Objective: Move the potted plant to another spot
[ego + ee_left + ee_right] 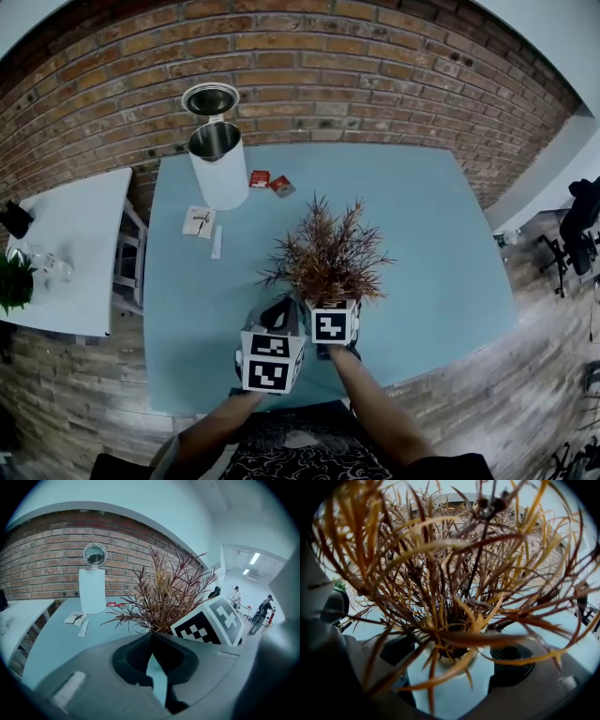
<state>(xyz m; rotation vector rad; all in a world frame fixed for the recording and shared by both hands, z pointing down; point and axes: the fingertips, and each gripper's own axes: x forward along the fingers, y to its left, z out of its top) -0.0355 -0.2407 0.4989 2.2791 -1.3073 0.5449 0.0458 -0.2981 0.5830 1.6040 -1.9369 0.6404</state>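
The right gripper [452,656] pinches the white pot [450,688]. Its two dark pads sit on opposite sides of the pot, and the pot wall fills the gap between them. Dry reddish-brown leaves of the plant [328,253] spread over the gripper and hide most of its view.

The left gripper [151,641] is just beside it on the left, jaws pressed together at the tips and empty.

The pot stands near the front edge of the blue tabletop [431,234], about midway along it; whether it has left the surface cannot be told.

A white bin [217,169] stands at the far left corner, with small packets [270,181] next to it.

This looks like the grasp step, before carrying. The next move likely calls for a level lift and a bare patch to the right.
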